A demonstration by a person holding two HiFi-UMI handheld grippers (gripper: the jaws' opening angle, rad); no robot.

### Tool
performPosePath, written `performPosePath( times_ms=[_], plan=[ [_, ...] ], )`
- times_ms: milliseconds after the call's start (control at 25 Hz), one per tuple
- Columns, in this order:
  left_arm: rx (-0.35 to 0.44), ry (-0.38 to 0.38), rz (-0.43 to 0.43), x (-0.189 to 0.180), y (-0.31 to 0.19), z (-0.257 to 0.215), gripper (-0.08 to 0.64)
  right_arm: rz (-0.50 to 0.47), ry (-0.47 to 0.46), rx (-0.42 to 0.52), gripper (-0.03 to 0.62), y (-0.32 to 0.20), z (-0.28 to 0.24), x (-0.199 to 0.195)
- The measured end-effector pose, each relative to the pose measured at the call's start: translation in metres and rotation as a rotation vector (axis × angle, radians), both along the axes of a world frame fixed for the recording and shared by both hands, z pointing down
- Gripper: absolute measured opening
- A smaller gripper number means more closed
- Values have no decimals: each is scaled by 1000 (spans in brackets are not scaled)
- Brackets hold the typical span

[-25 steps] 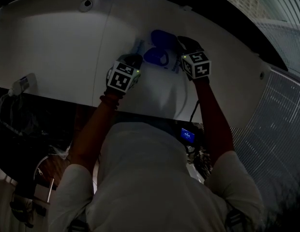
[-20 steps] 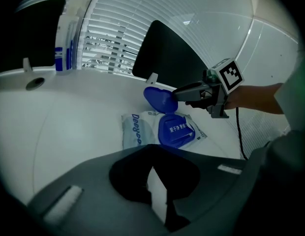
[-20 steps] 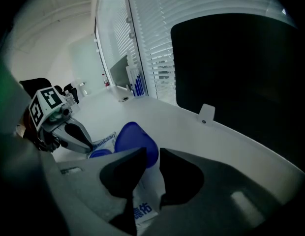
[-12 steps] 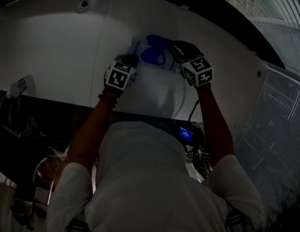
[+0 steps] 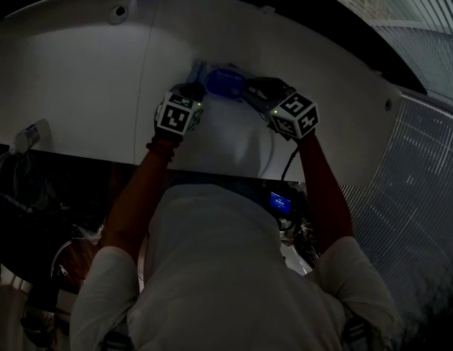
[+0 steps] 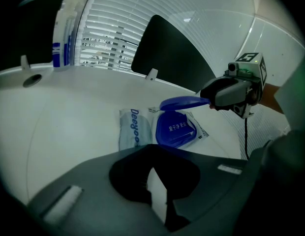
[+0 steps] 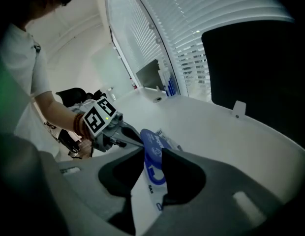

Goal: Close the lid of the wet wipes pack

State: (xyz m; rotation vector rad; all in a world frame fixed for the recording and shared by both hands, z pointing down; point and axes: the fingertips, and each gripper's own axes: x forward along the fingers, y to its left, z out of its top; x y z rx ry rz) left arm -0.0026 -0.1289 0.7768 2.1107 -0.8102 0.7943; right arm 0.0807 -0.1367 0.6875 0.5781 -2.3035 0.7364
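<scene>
The wet wipes pack (image 6: 135,129) lies flat on the white table (image 5: 80,72). Its blue lid (image 6: 184,103) hangs half raised over the blue opening frame (image 6: 176,131). My right gripper (image 6: 214,98) meets the lid's free edge from the right. Its jaws are opening, and the lid (image 7: 151,141) stands slanted in the gap, its face showing, with no pad pressing on it. My left gripper (image 5: 188,90) rests at the pack's near edge. Its jaws are nearly together on a pale strip of the pack, and the pack's near edge is hidden under them.
A round cable hole (image 6: 32,80) sits at the table's far left. A dark chair back (image 6: 167,58) and a bottle (image 6: 56,48) stand behind the table in front of window blinds. A small device (image 5: 33,134) lies at the near left edge.
My right gripper has moved left toward the pack and swung the blue lid over from lying fully open. The left gripper has stayed by the pack.
</scene>
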Motion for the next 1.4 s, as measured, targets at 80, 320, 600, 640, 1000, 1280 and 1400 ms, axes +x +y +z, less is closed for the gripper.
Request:
performPosePath(
  times_ms=[80, 320, 600, 640, 1000, 1280, 1400],
  plan=[
    [1, 0, 0, 0, 0, 0, 2, -13, -24, -37, 112, 6, 1, -4],
    [8, -2, -3, 0, -2, 1, 3, -41, -17, -102, 102, 17, 15, -19],
    [19, -6, -6, 1, -3, 1, 2, -73, 84, -102, 3, 20, 39, -33],
    [19, -7, -6, 1, -3, 1, 2, -77, 106, -95, 3, 21, 43, -34],
    [23, -3, -4, 1, -4, 1, 2, -77, 236, -49, 3, 19, 68, -39],
    [24, -3, 3, 2, -3, 2, 3, -76, 285, -34, 2, 20, 74, -39],
    [21, -3, 5, 2, -4, 2, 2, -71, 295, -23, 3, 19, 75, -40]
  ],
)
